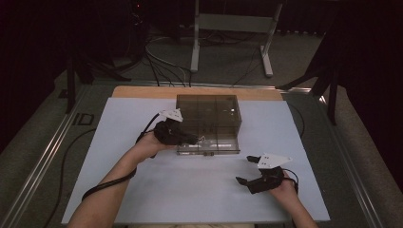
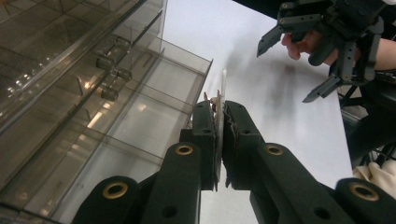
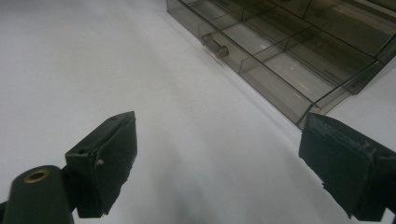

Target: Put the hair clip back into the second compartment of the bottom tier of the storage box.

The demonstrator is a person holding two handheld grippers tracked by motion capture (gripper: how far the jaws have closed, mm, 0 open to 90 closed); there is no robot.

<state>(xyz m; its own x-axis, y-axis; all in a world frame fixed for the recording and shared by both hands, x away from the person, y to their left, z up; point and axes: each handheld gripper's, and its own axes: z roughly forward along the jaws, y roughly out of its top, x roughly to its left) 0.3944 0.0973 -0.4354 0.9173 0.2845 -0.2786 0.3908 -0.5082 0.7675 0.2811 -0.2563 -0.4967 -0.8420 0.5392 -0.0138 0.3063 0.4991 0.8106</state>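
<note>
One smoky clear drawer box (image 1: 207, 114), one pulled-out drawer (image 1: 209, 145), two claws, left claw (image 1: 192, 139), right claw (image 1: 243, 169)

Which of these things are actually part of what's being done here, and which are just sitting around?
In use:
- smoky clear drawer box, its drawer pulled out
- thin flat piece, pinched in the left gripper

Just around:
- right gripper, jaws apart, holding nothing
- white table mat
- metal frame behind

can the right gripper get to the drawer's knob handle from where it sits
Probably yes. The right gripper has its jaws open, and only bare white table lies between it and the drawer handle; the left gripper works further left.
</note>
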